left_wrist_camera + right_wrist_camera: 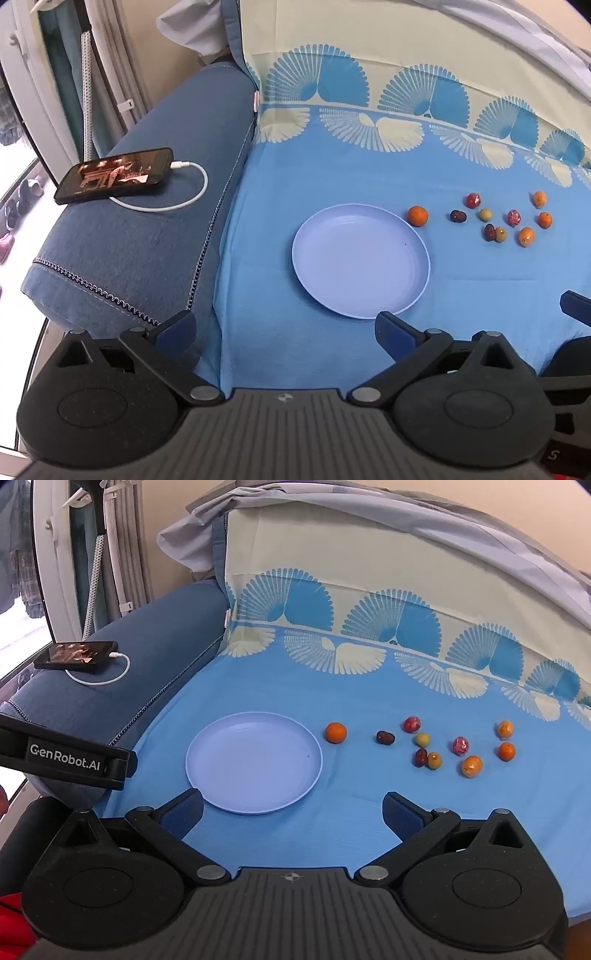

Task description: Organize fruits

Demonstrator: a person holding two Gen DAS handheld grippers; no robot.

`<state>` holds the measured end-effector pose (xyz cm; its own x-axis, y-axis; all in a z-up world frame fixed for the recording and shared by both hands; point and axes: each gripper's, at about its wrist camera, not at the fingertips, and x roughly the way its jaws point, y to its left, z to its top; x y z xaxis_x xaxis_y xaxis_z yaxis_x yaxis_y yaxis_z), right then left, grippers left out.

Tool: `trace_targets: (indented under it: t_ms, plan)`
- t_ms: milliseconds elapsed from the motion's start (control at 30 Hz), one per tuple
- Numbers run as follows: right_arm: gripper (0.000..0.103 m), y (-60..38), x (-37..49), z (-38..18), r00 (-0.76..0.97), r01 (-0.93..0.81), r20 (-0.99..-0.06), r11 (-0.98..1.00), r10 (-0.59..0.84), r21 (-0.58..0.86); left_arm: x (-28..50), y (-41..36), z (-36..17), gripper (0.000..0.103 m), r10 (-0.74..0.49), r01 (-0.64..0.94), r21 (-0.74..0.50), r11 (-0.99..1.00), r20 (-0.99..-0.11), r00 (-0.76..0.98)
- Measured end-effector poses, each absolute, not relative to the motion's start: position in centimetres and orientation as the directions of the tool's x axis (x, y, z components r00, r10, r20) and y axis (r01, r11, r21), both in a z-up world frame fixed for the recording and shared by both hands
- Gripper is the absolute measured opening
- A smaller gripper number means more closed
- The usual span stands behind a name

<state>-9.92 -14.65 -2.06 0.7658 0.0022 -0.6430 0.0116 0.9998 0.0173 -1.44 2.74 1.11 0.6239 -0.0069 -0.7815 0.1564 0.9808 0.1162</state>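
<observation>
An empty pale blue plate [360,260] [254,762] lies on the blue cloth. To its right sit several small fruits: an orange [417,215] [335,732] closest to the plate, a dark date [458,216] [385,737], red wrapped balls [472,200] [411,724], greenish olives [422,739] and more small oranges [471,766]. My left gripper [286,332] hovers open at the plate's near-left edge, holding nothing. My right gripper [291,812] is open over the cloth at the plate's near rim, also with nothing in it.
A phone [114,175] [77,654] on a white charging cable rests on the dark blue sofa arm [147,221] at the left. The patterned cloth rises up the backrest [369,590] behind. The left gripper's body [66,757] shows at the right wrist view's left edge.
</observation>
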Motion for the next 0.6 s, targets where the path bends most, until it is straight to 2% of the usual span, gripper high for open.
trace_targets:
  t_ms: [600]
  plan:
    - [0.102,-14.52,-10.45,-1.68,0.771,0.012,-0.637,1.0,0.002,0.019,-2.13,2.43,1.36,0.103,-0.023,0.175,0.112,0.978,-0.777,0.629]
